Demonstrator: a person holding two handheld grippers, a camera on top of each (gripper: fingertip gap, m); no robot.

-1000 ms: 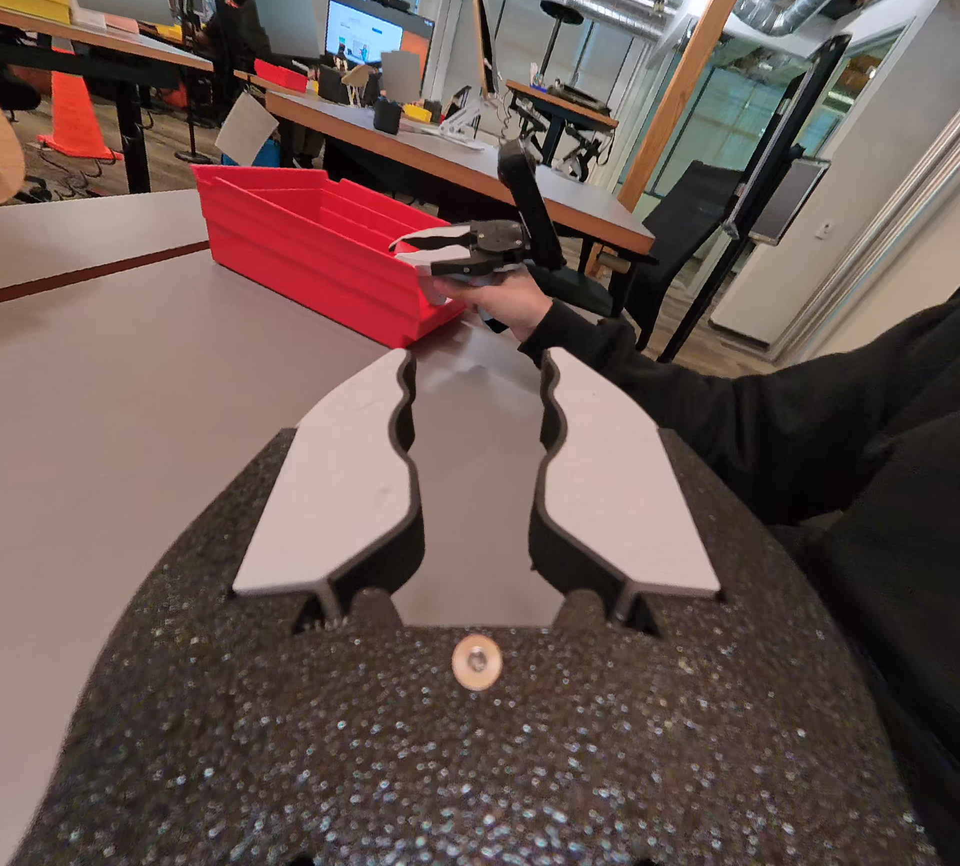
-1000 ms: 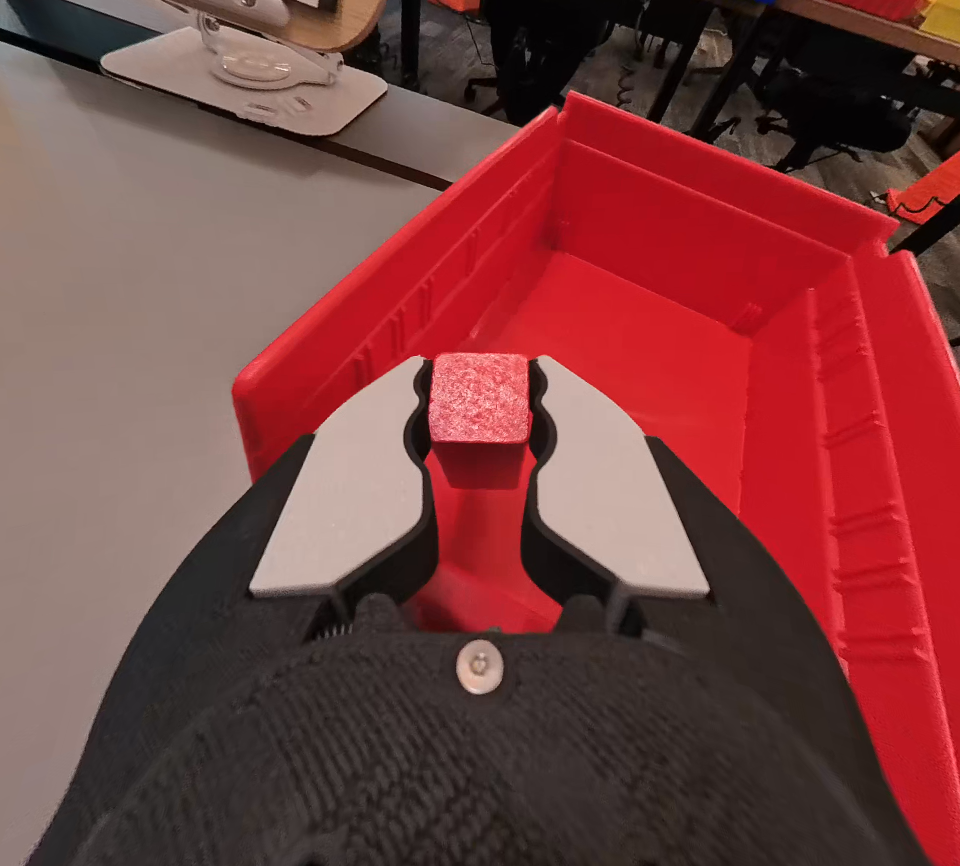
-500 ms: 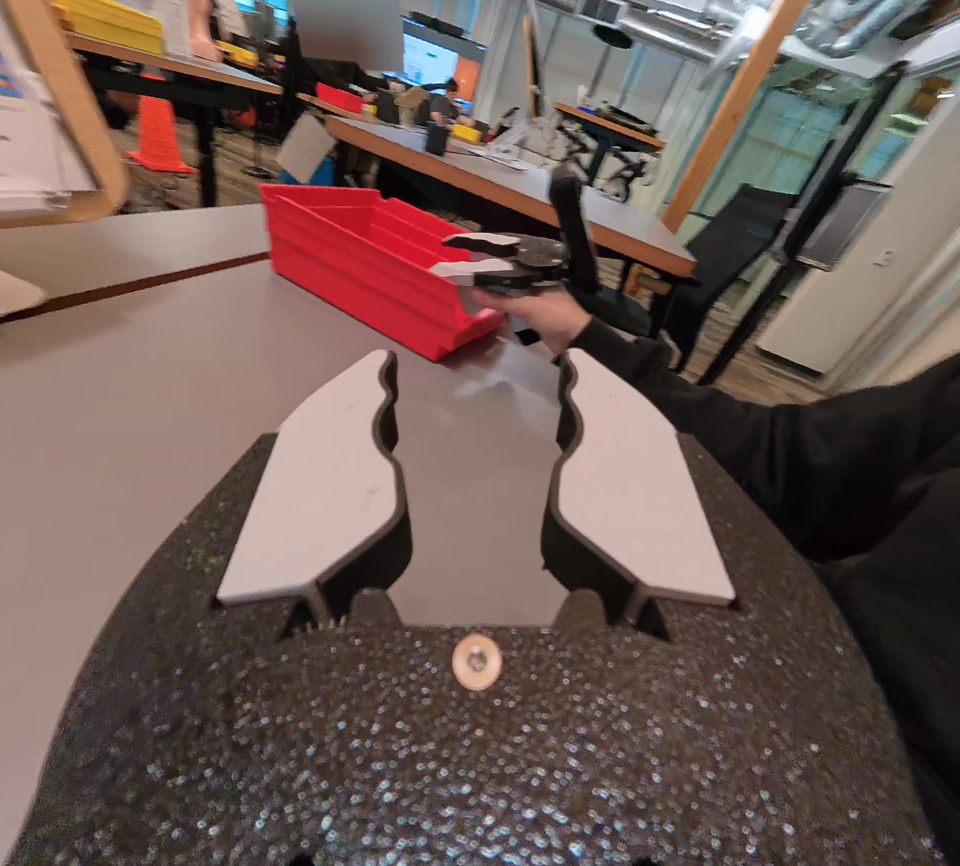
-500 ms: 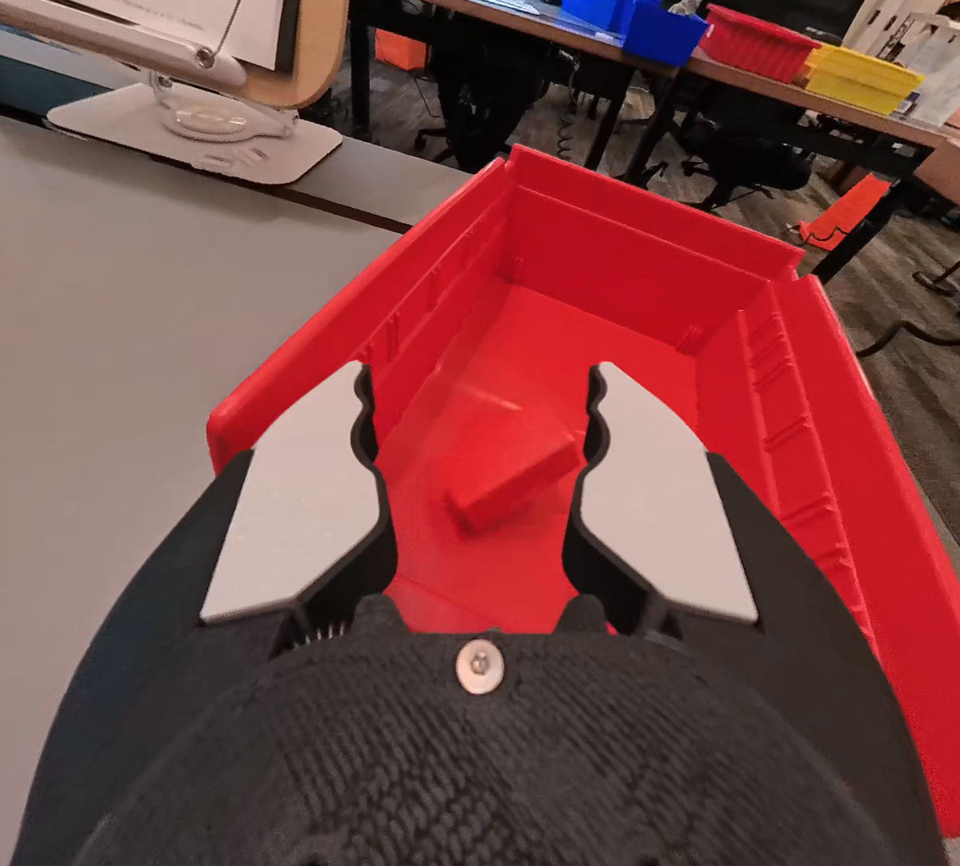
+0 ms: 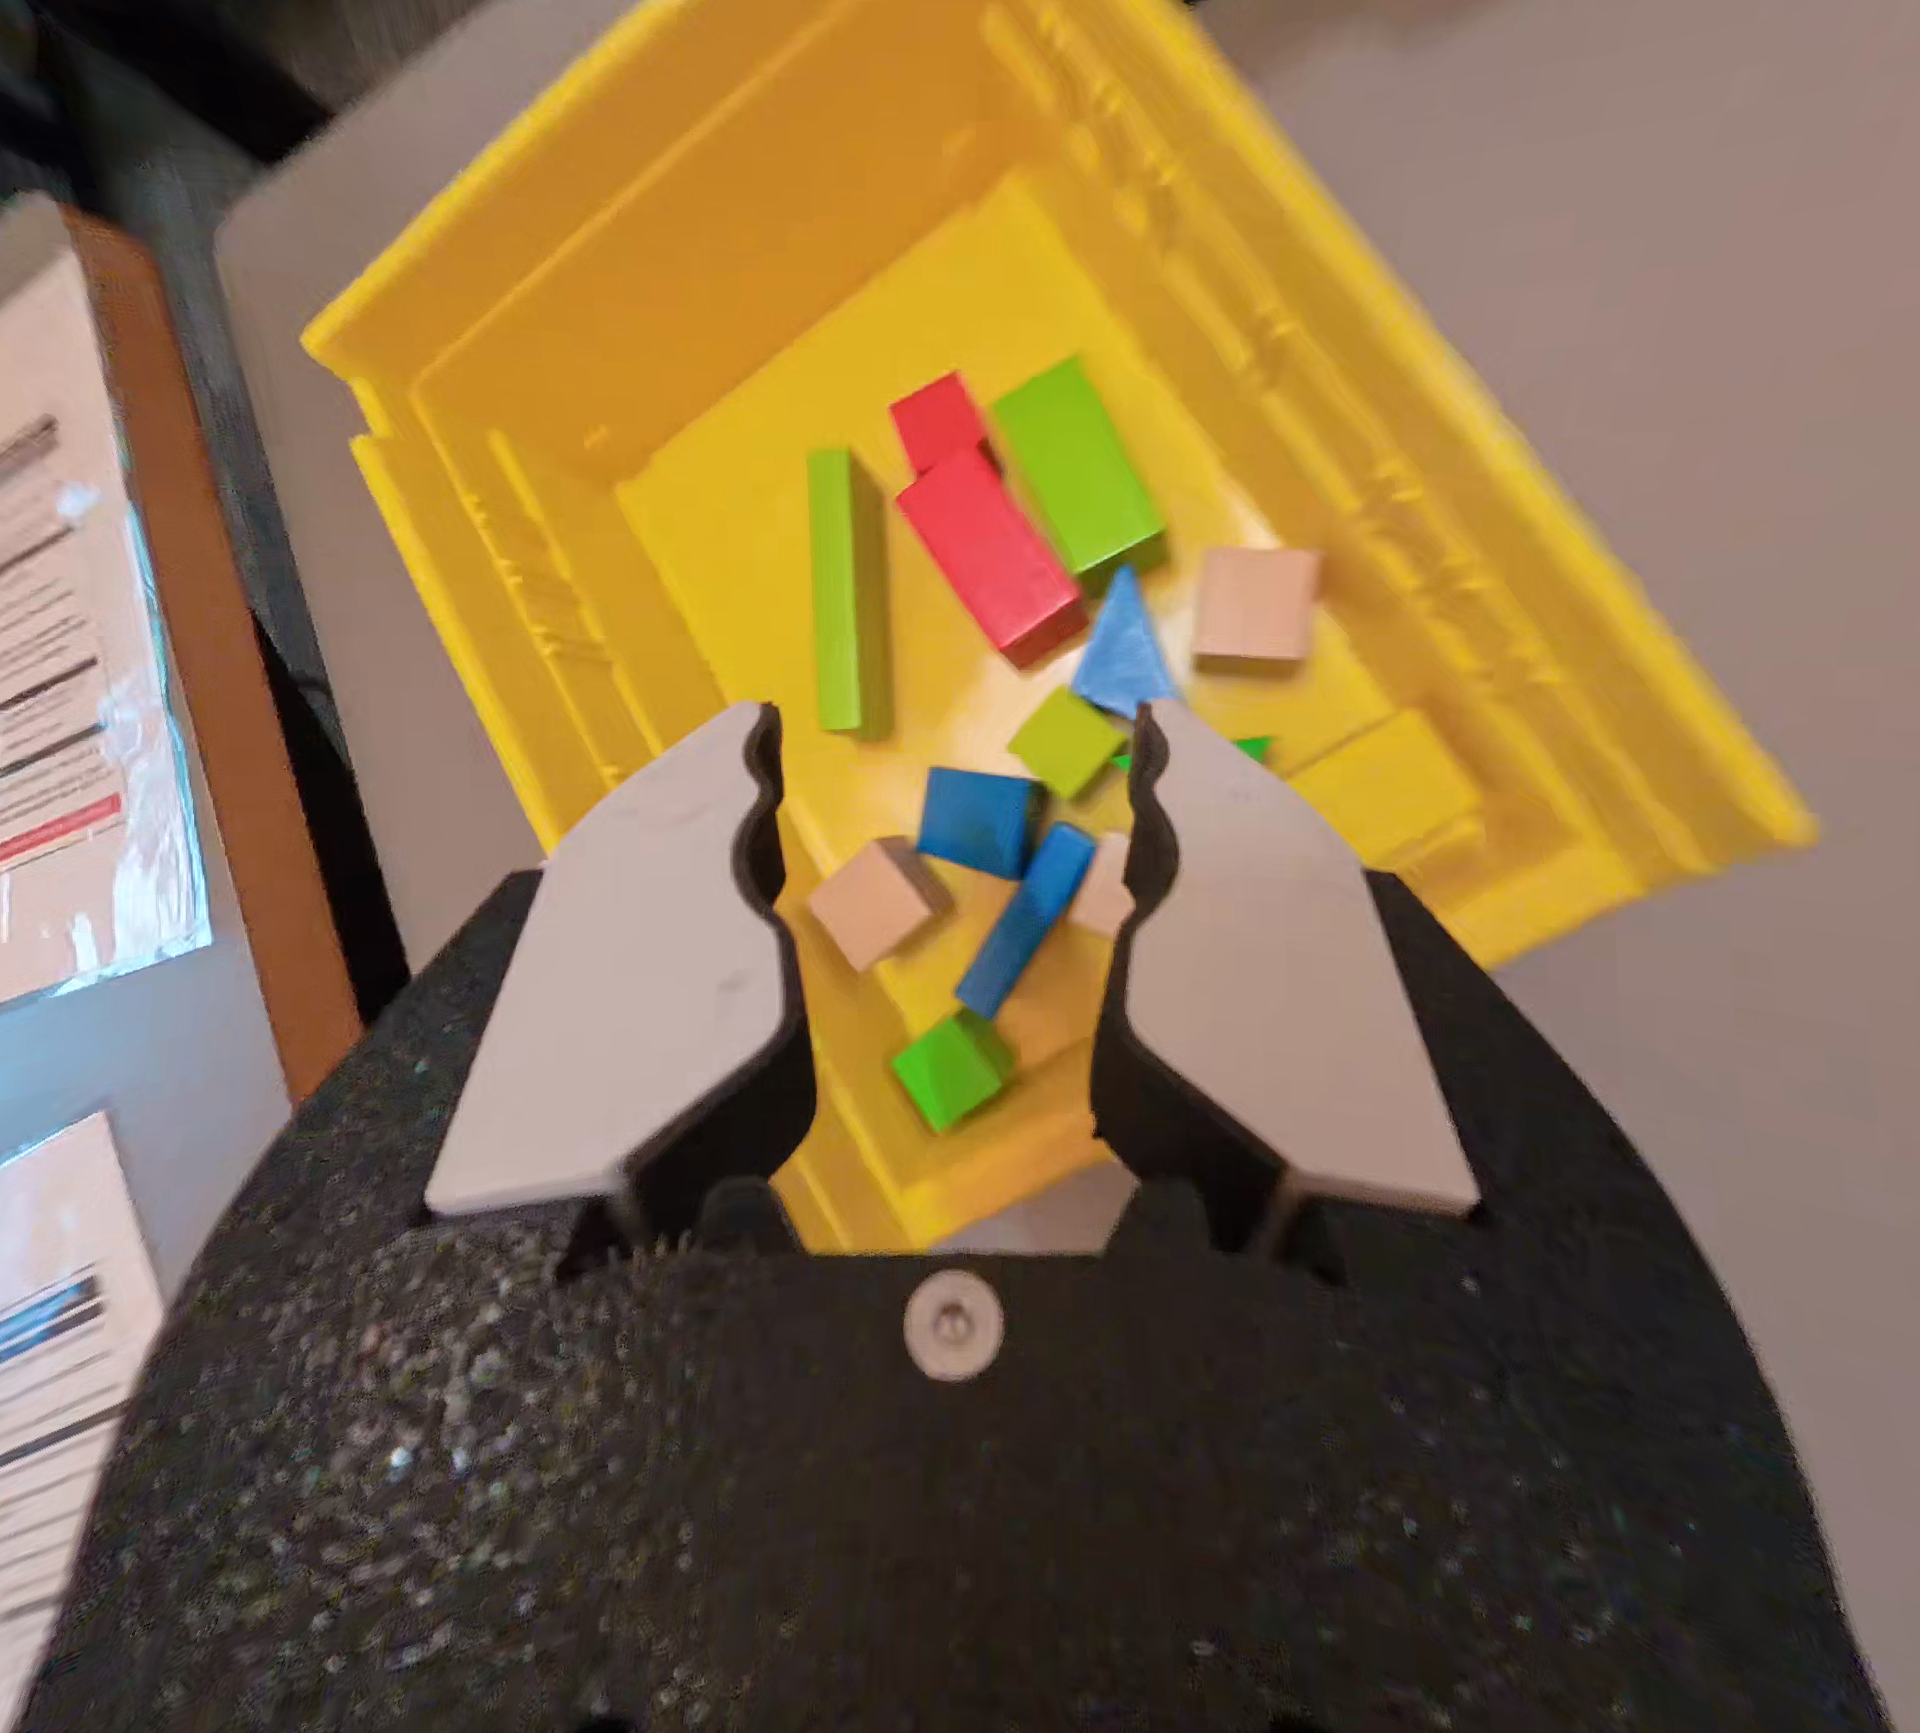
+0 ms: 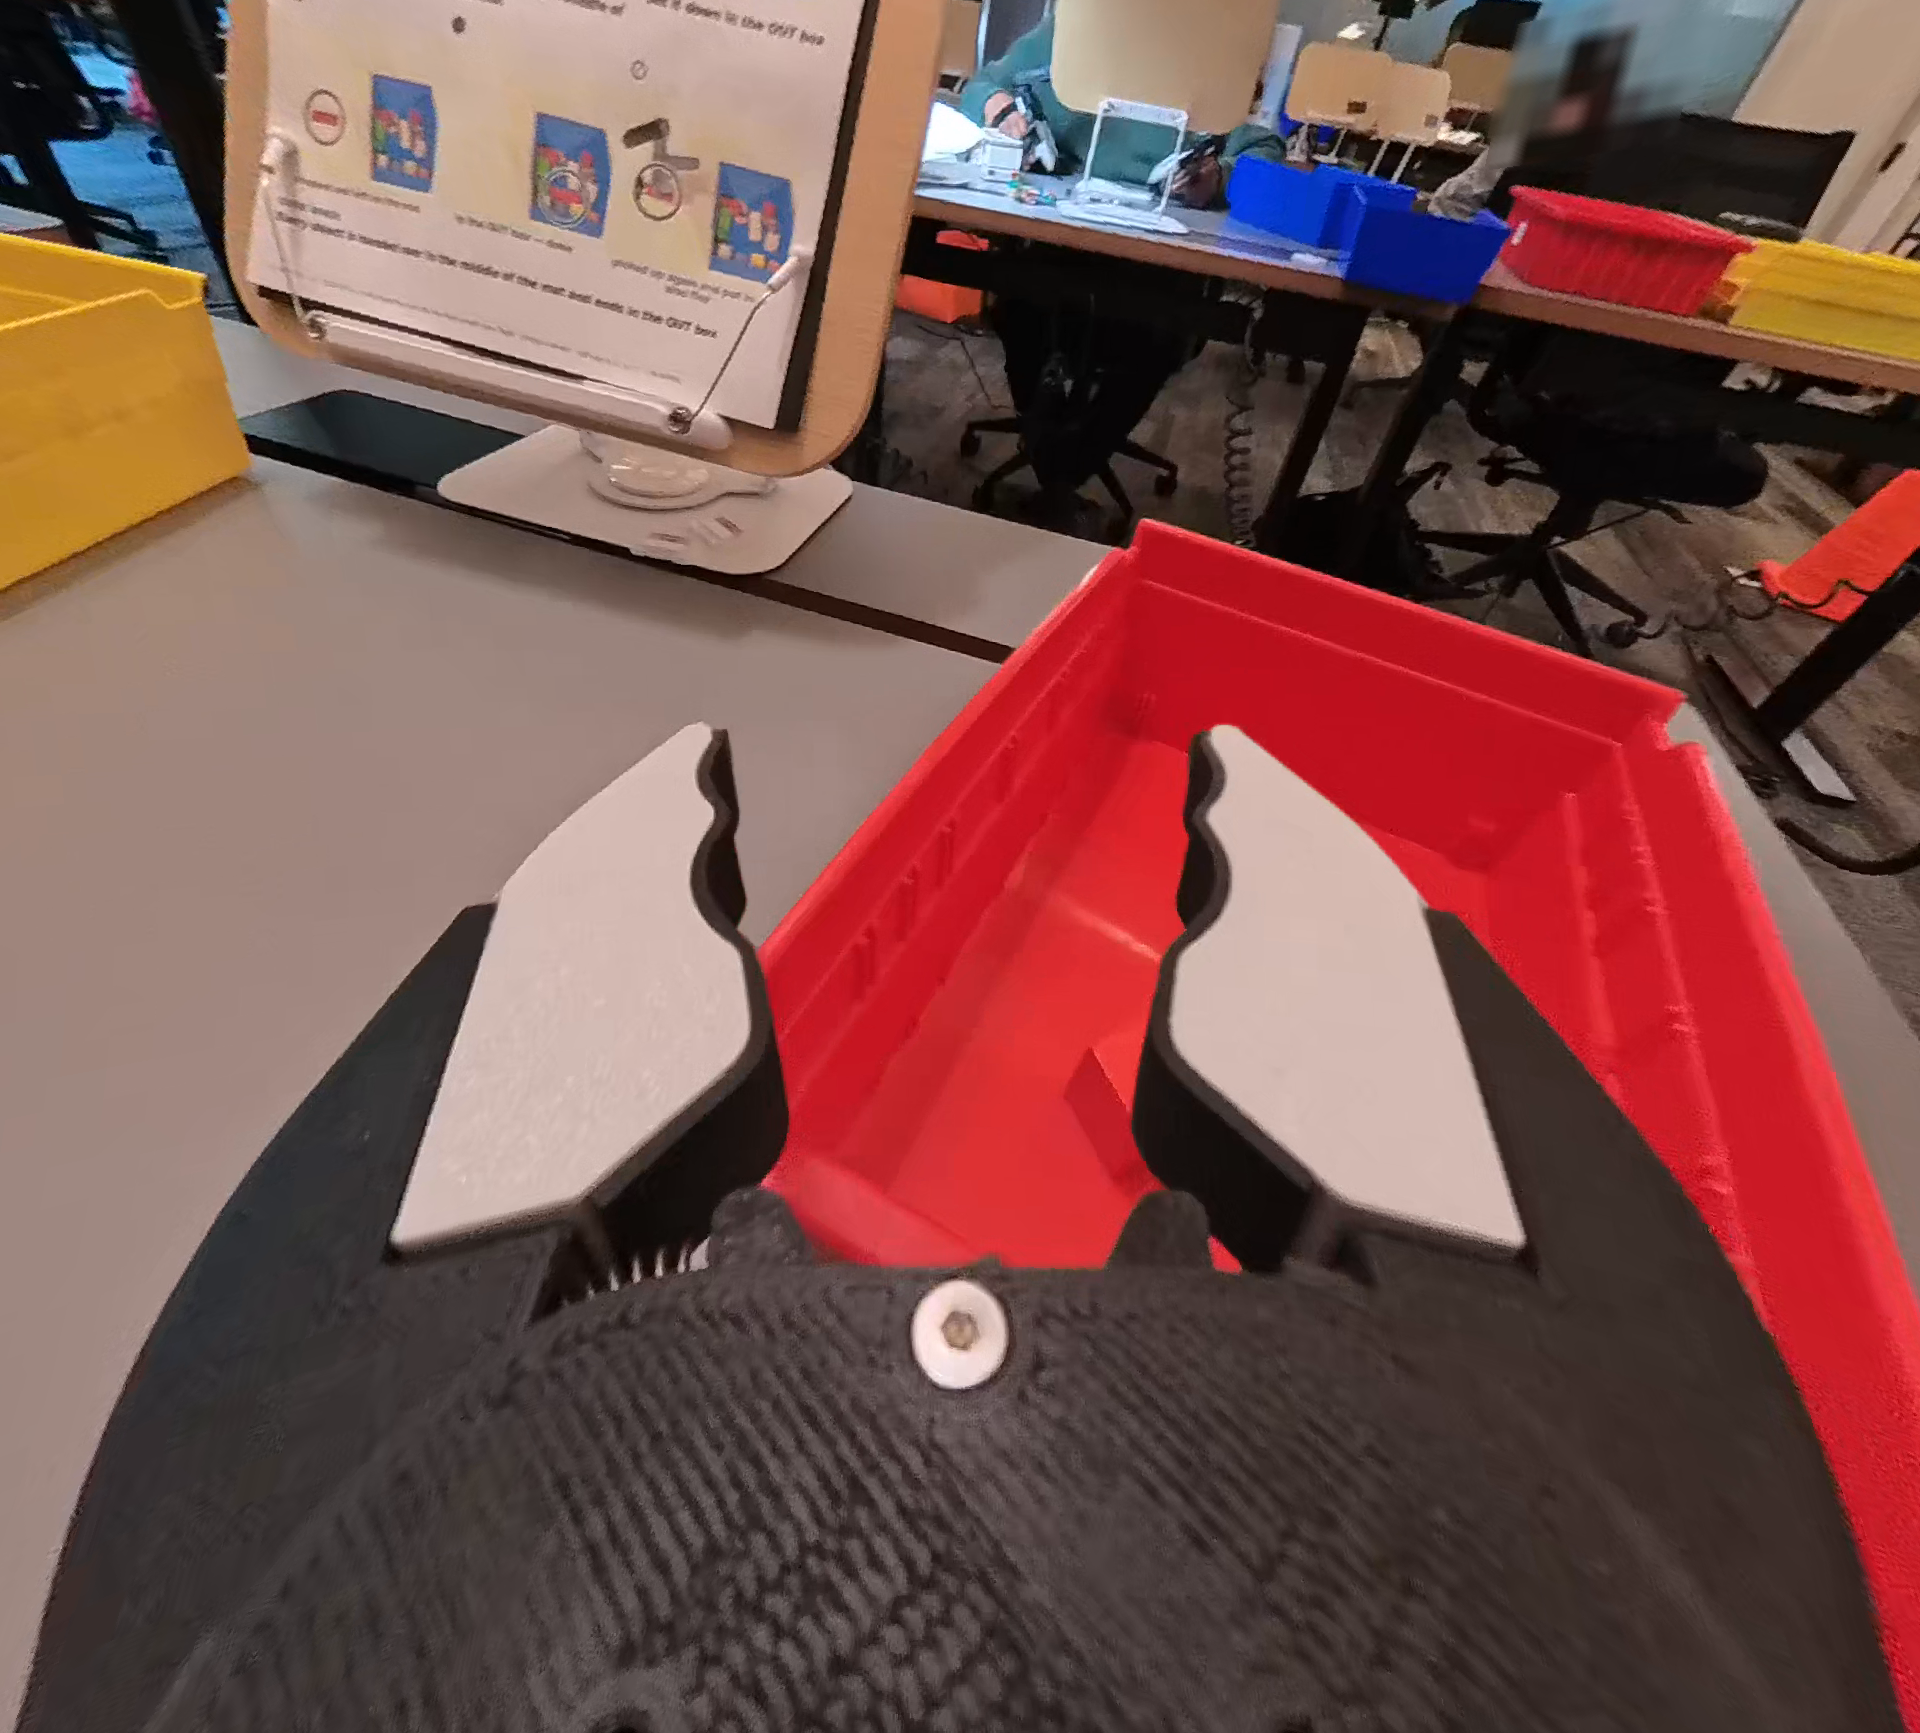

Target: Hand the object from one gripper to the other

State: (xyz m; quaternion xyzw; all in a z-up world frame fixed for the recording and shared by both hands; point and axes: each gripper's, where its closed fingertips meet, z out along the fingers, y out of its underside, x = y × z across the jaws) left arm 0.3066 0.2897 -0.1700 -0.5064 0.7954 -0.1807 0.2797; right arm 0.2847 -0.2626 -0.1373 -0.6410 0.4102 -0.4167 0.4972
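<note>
My left gripper is open and empty, looking down into a yellow bin that holds several coloured blocks: a red block, a green block, a thin green bar, a blue square block and a tan cube. My right gripper is open and empty above the near end of a red bin. A red block lies on the floor of the red bin, partly behind my right finger.
A document stand with a printed sheet stands at the back of the grey table. A corner of the yellow bin shows at the left in the right wrist view. Other desks with blue, red and yellow bins lie beyond. About 55 centimeters separates my left fingertips from my right.
My right gripper opened and dropped the red block into the red bin, then drew back and up. My left gripper swung away from the red bin to above the yellow bin.
</note>
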